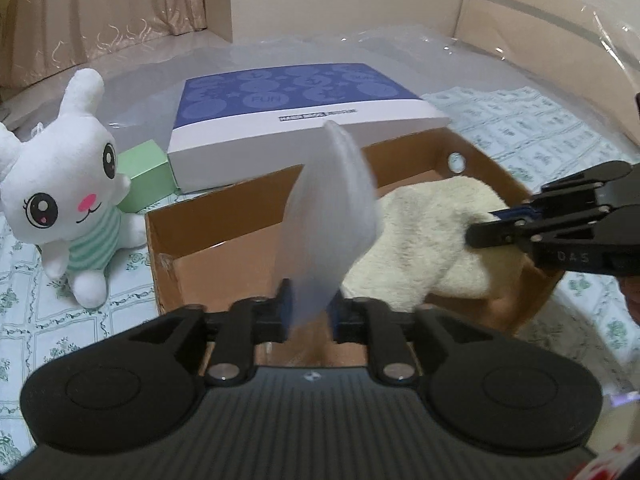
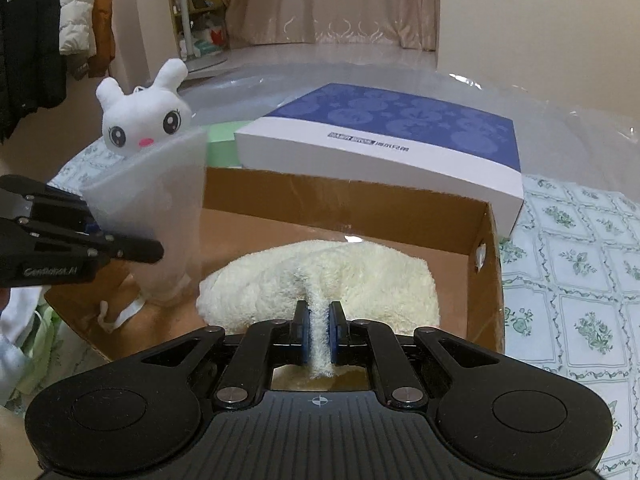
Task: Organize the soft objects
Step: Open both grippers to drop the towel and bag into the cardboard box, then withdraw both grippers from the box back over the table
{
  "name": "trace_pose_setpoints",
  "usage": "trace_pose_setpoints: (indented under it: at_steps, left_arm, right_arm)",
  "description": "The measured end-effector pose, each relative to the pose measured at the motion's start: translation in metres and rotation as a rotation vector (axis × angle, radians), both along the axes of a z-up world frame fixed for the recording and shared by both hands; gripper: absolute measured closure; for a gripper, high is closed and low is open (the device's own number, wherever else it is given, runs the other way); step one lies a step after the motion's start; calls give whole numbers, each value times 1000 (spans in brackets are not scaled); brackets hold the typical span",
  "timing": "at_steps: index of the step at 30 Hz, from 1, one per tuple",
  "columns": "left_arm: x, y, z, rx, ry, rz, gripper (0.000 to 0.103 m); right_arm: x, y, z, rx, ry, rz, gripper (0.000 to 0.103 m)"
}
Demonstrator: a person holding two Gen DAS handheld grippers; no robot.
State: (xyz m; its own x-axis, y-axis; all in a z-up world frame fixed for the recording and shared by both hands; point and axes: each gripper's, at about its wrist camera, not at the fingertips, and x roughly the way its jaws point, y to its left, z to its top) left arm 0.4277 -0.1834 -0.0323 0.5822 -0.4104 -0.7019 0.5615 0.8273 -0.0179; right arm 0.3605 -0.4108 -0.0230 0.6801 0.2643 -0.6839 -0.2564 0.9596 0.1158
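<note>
My left gripper (image 1: 310, 312) is shut on a white face mask (image 1: 332, 220) and holds it over the open cardboard box (image 1: 224, 196). From the right wrist view the mask (image 2: 152, 200) hangs from the left gripper (image 2: 132, 246) at the box's left side, its ear loops trailing low. My right gripper (image 2: 319, 330) is shut on a fold of the cream fluffy towel (image 2: 320, 280), which lies inside the box (image 2: 486, 264). The towel (image 1: 424, 240) and right gripper (image 1: 486, 230) also show in the left wrist view. A white plush bunny (image 1: 60, 192) sits left of the box.
A blue-and-white flat box (image 1: 296, 120) lies behind the cardboard box, with a green box (image 1: 148, 174) beside it. Everything rests on a floral-print bed sheet (image 2: 576, 280). Clear plastic film (image 1: 520, 40) covers the back. Coats (image 2: 36, 40) hang at the far left.
</note>
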Motion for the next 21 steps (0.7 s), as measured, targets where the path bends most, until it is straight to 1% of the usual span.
trace_pose_setpoints:
  at_steps: [1, 3, 4, 5, 10, 15, 21]
  left_arm:
    - [-2, 2, 2, -8, -1, 3, 72]
    - [-5, 6, 6, -20, 2, 9, 71]
    - [-6, 8, 8, -21, 2, 13, 71]
    - [-8, 10, 10, -22, -1, 15, 71]
    - [-16, 22, 24, -23, -23, 35, 71]
    - [-29, 33, 38, -29, -34, 61, 71]
    - [-57, 50, 57, -57, -35, 112, 71]
  right_arm:
    - [-1, -1, 2, 5, 2, 0, 94]
    - [-4, -4, 6, 11, -5, -4, 76]
    - [-6, -5, 9, 16, -14, -7, 53]
    - [-8, -5, 12, 24, -26, -8, 39]
    - [-19, -8, 28, 43, -54, -18, 38]
    - [-34, -16, 47, 65, -78, -55, 38]
    - [-70, -20, 70, 72, -103, -95, 38]
